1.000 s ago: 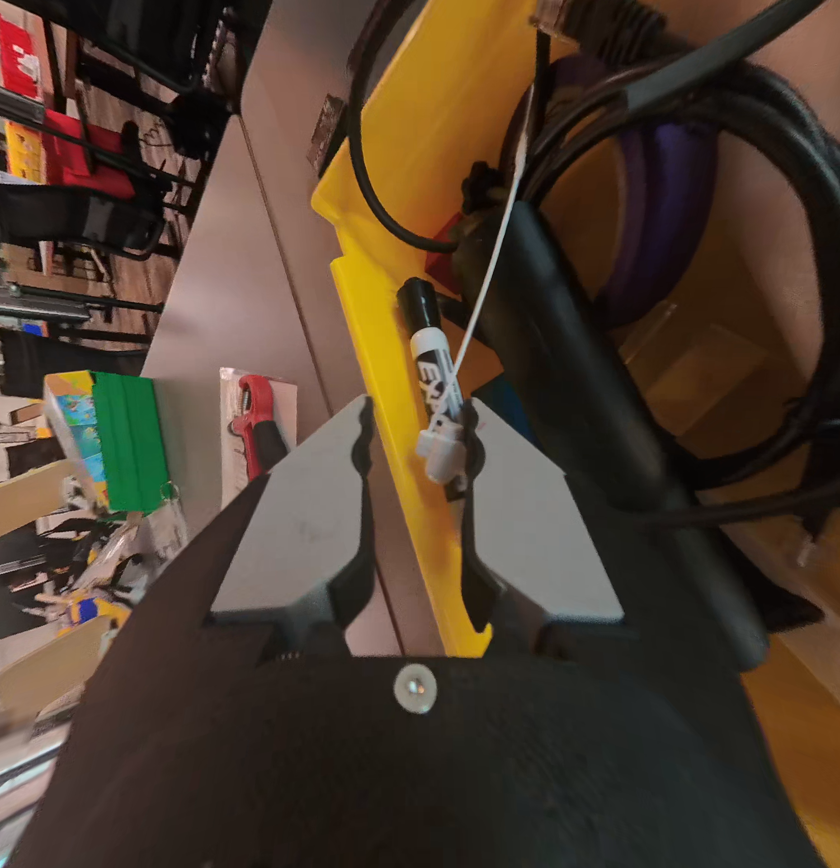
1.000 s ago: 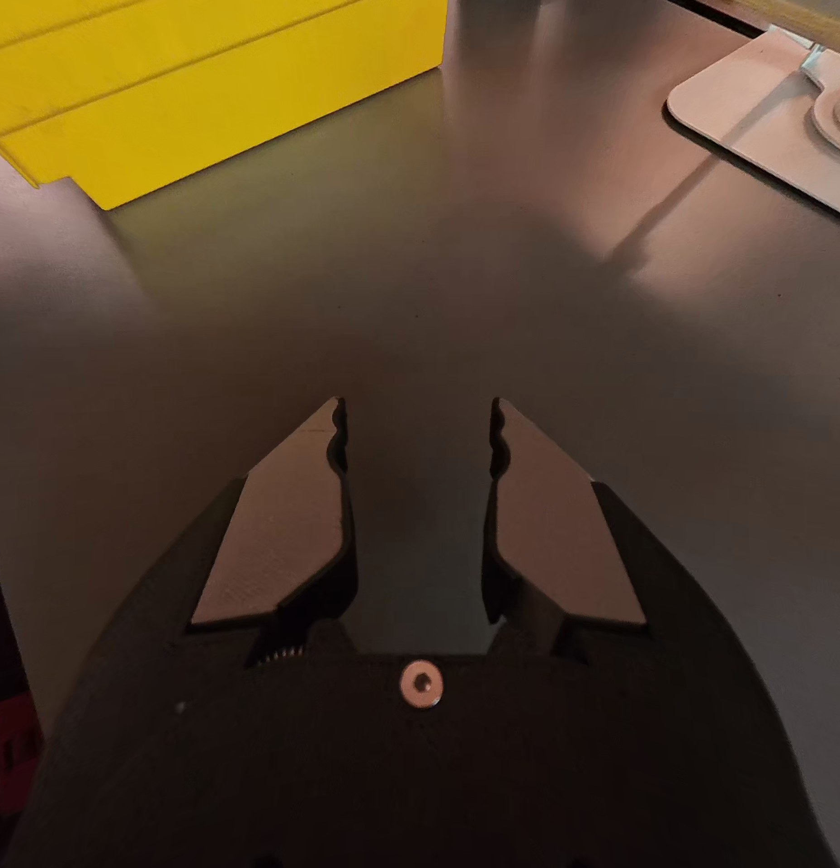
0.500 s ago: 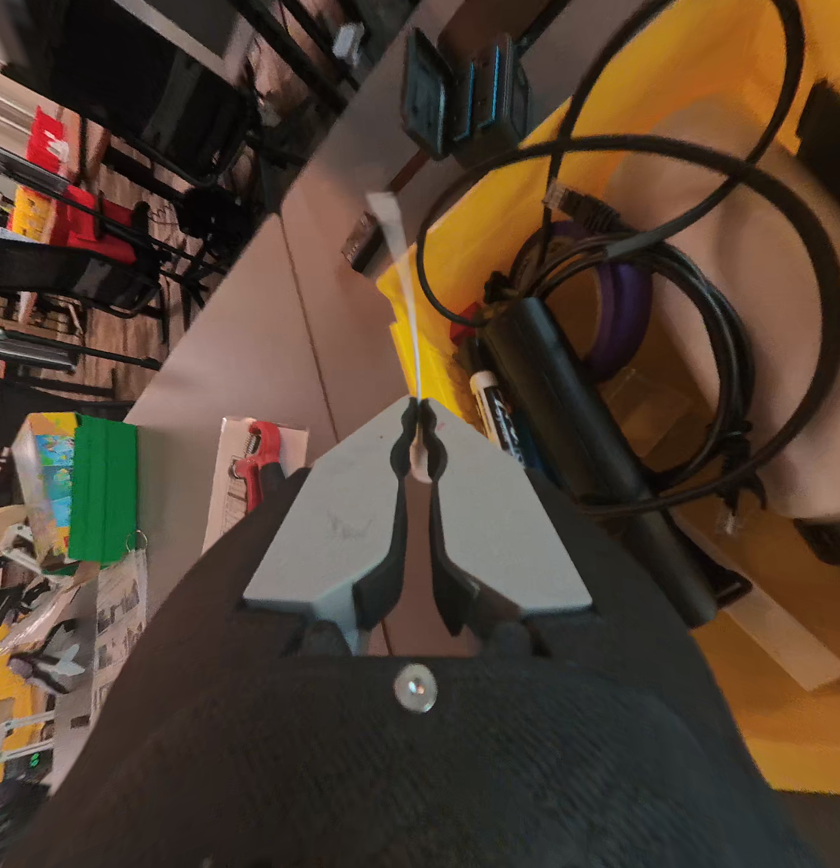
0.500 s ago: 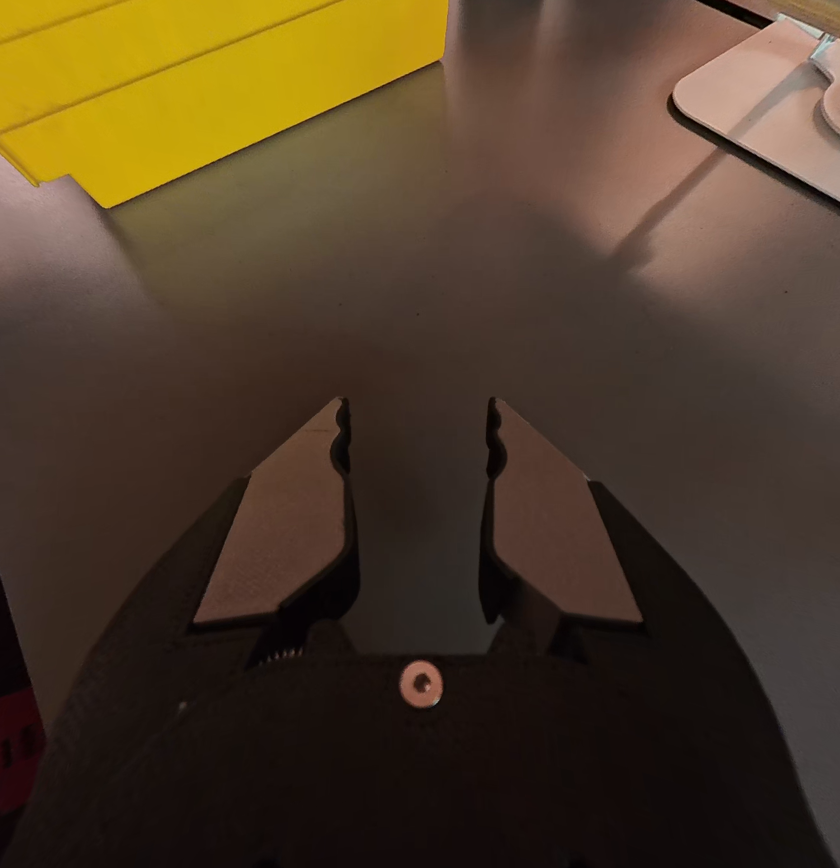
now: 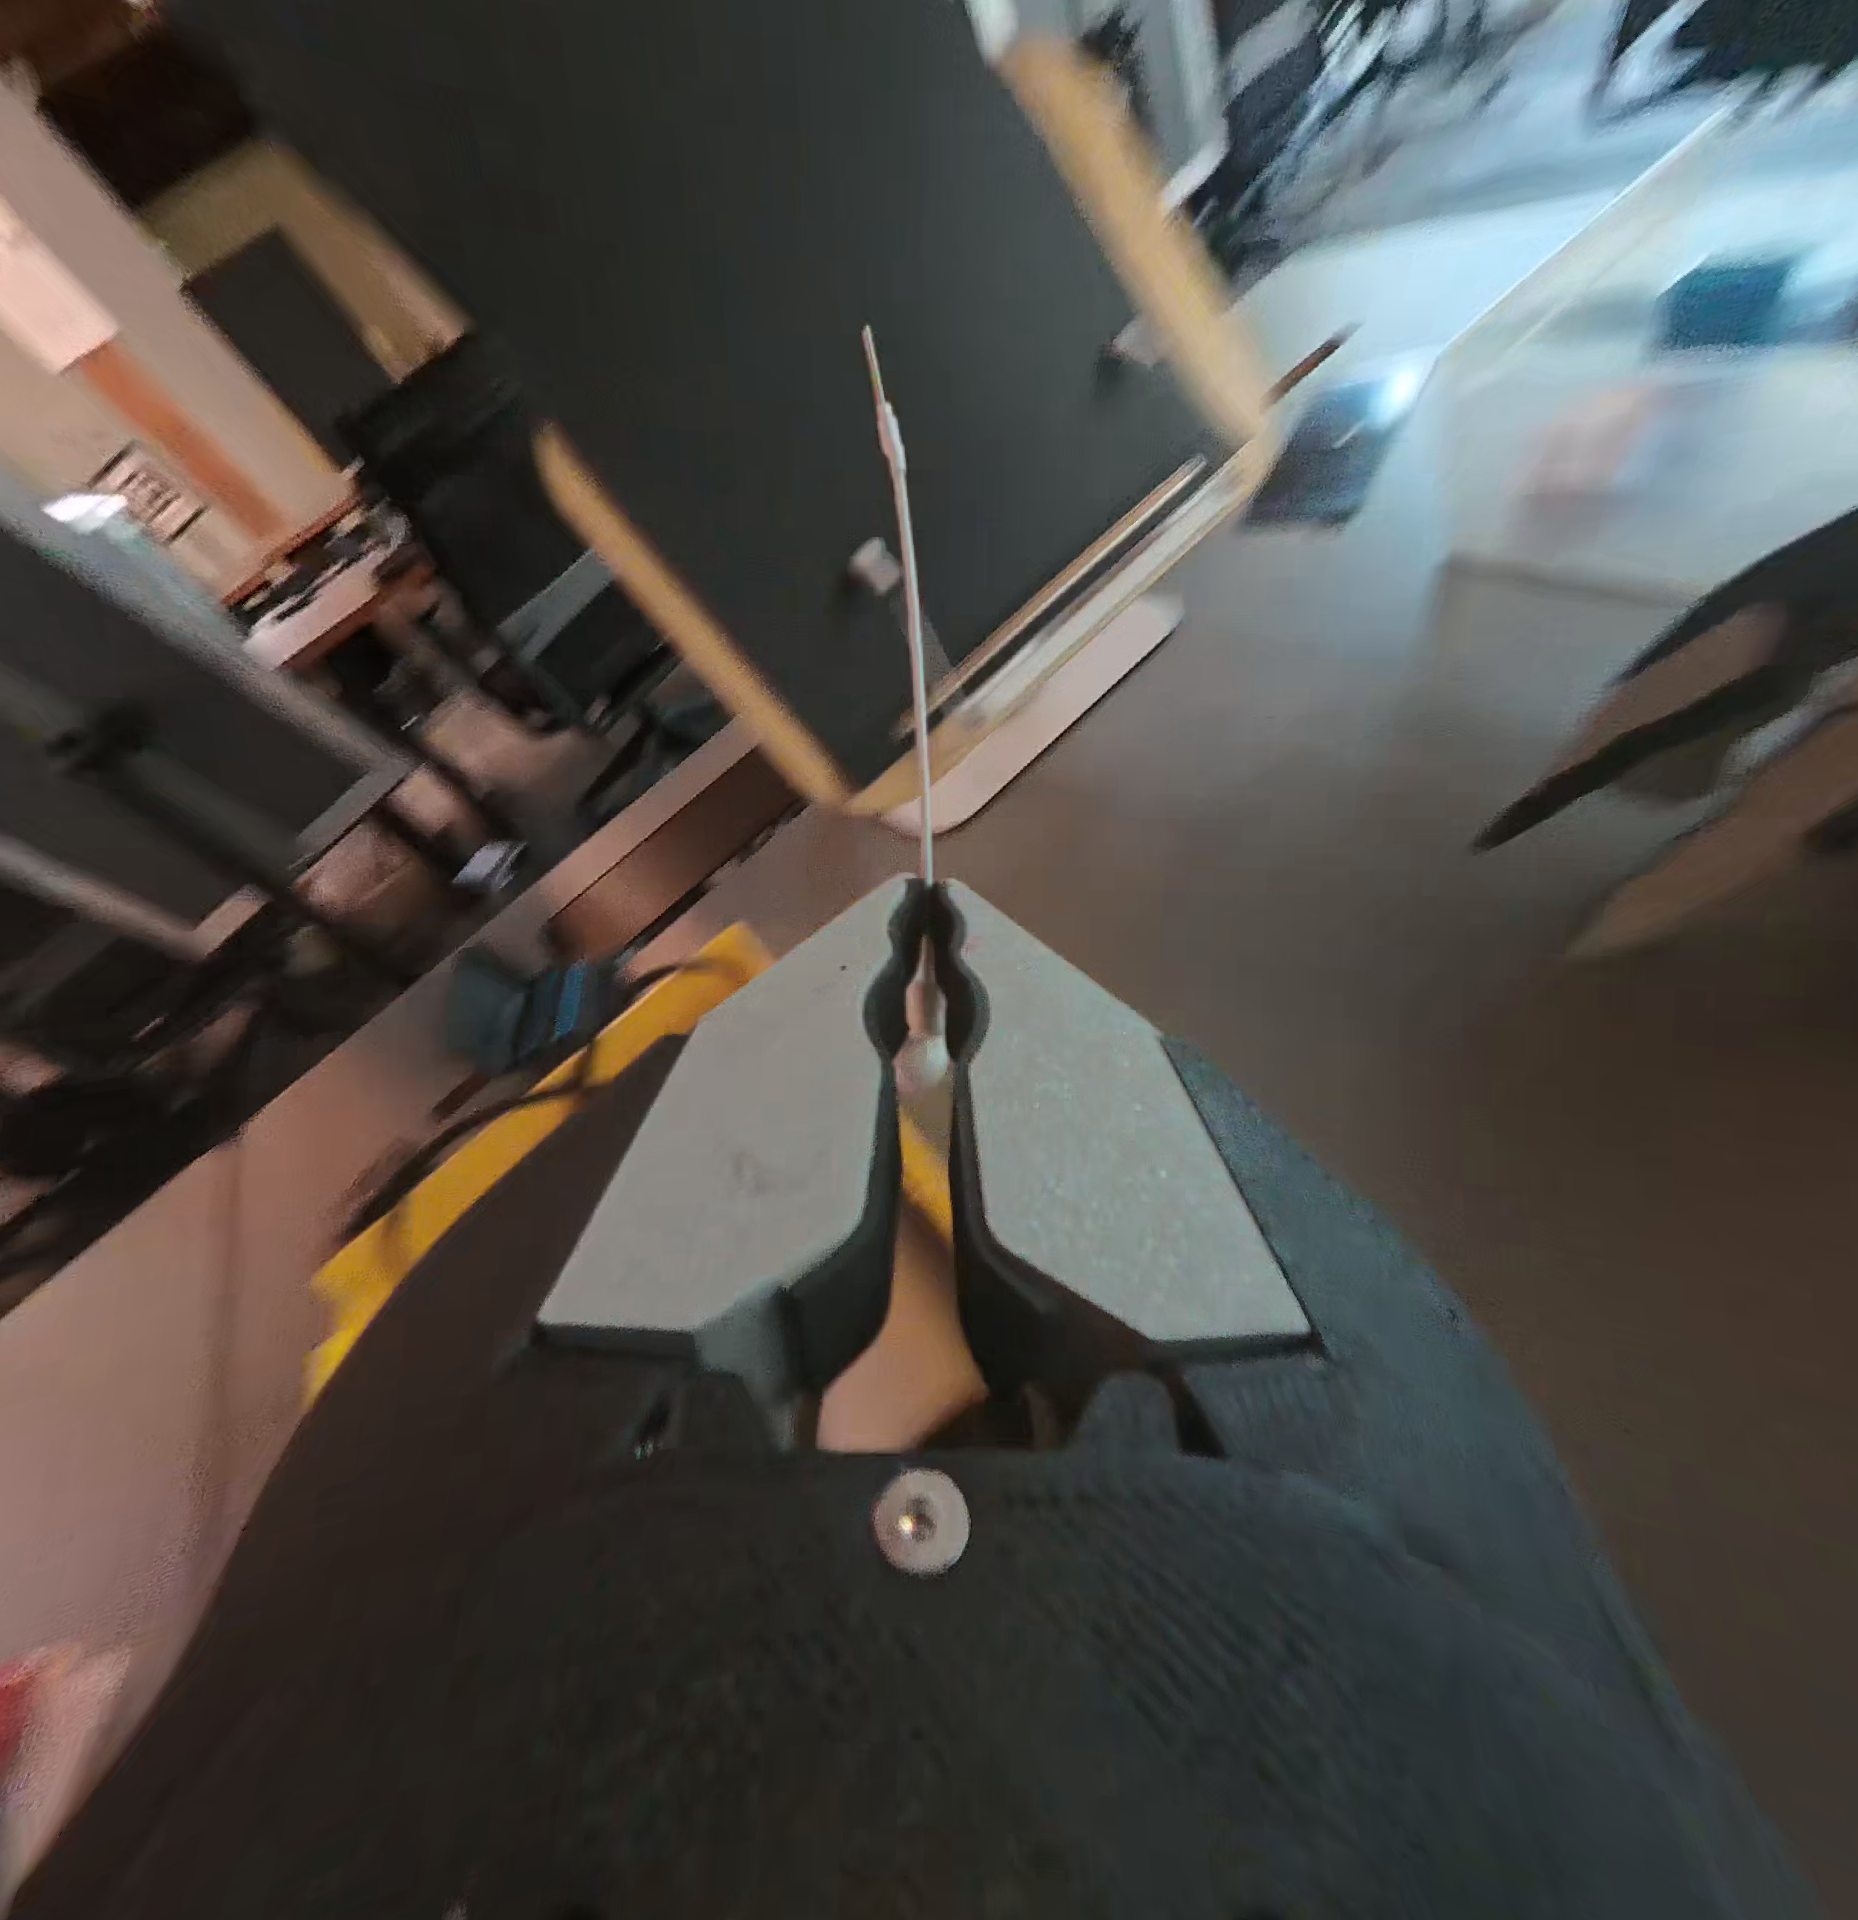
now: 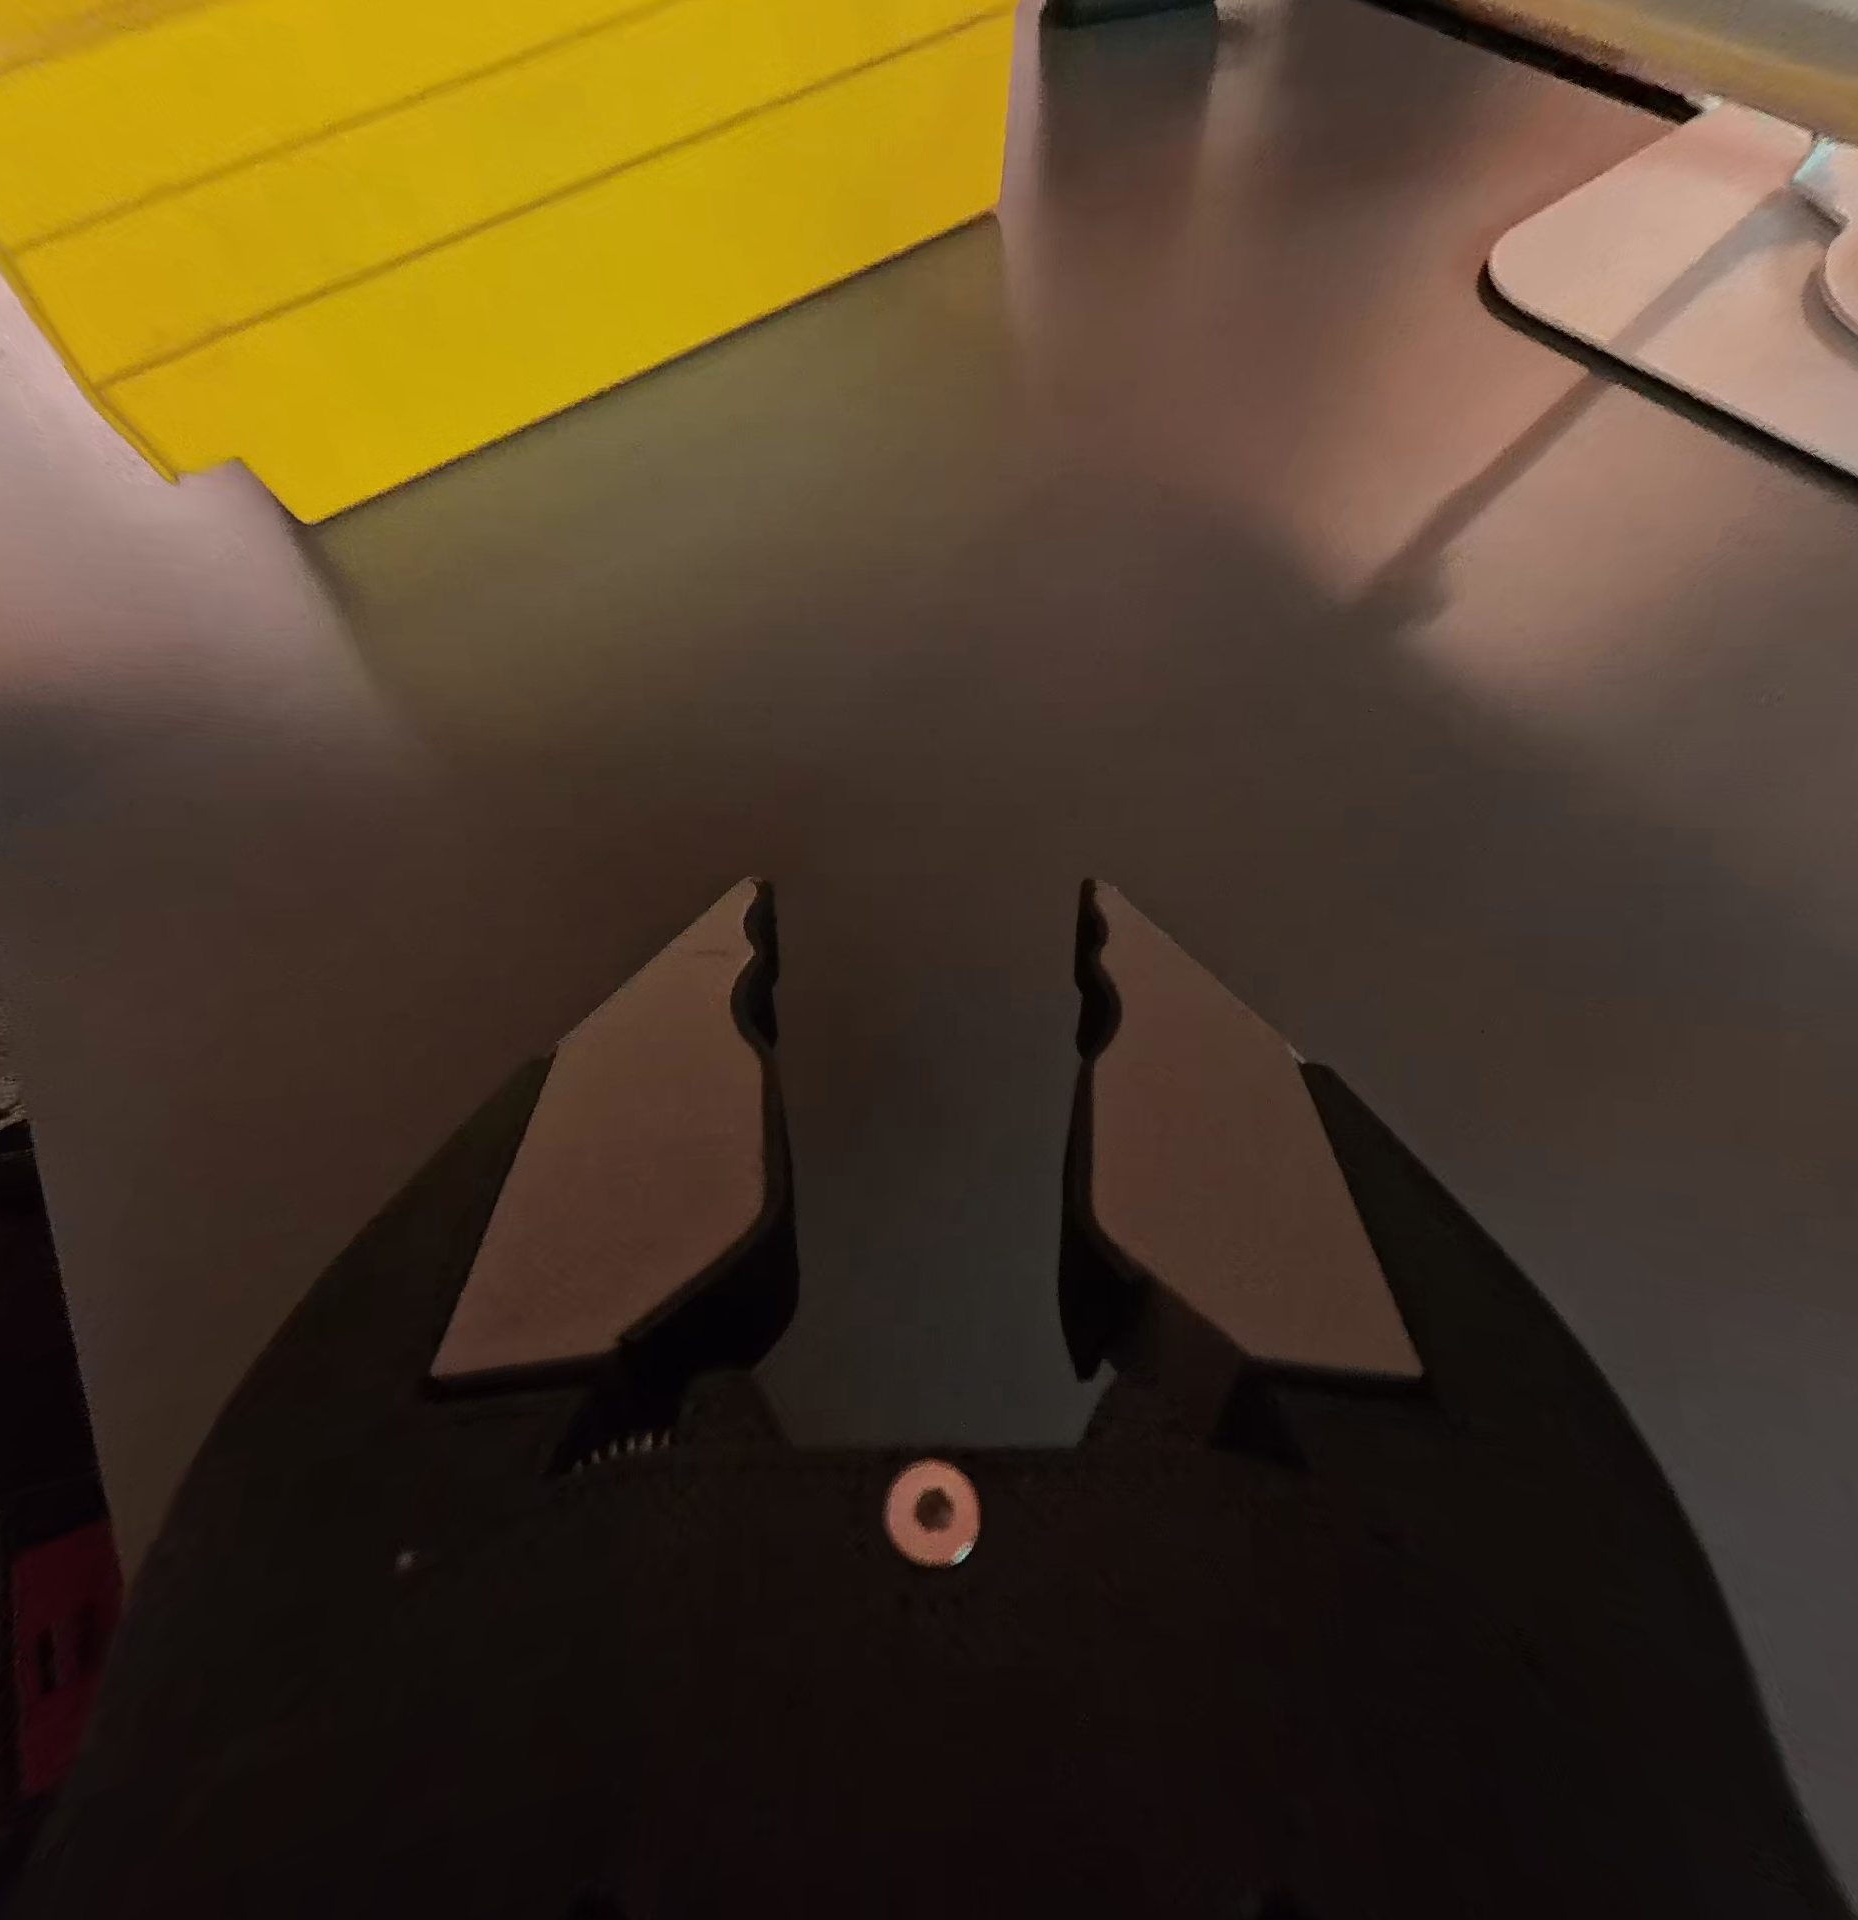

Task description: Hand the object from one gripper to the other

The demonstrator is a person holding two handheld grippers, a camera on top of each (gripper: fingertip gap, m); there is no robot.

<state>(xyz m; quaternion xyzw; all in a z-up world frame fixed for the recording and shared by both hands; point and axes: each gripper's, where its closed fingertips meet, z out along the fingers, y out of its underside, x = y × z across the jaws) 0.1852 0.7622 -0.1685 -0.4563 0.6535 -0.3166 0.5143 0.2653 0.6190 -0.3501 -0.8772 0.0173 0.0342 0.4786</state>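
Your left hand-held gripper holds a white zip tie. The head of the tie sits in the notch between the two fingers, and the thin strap stands out straight past the tips, up and away from you. The fingers are pressed together on it, with only a very narrow slit between them. The gripper is lifted above the tabletop. The yellow bin lies below and to the left of it, partly hidden behind the left finger, and the room behind is blurred.

Your right hand-held gripper is spread wide and holds nothing. Between its fingers you see only bare tabletop. It points low over the surface. The yellow bin stands ahead to the left, well apart from the tips, and a flat pale stand base lies ahead to the right, near the far edge. Between these two things the tabletop is free in front of this gripper. The zip tie does not show in the right wrist view.
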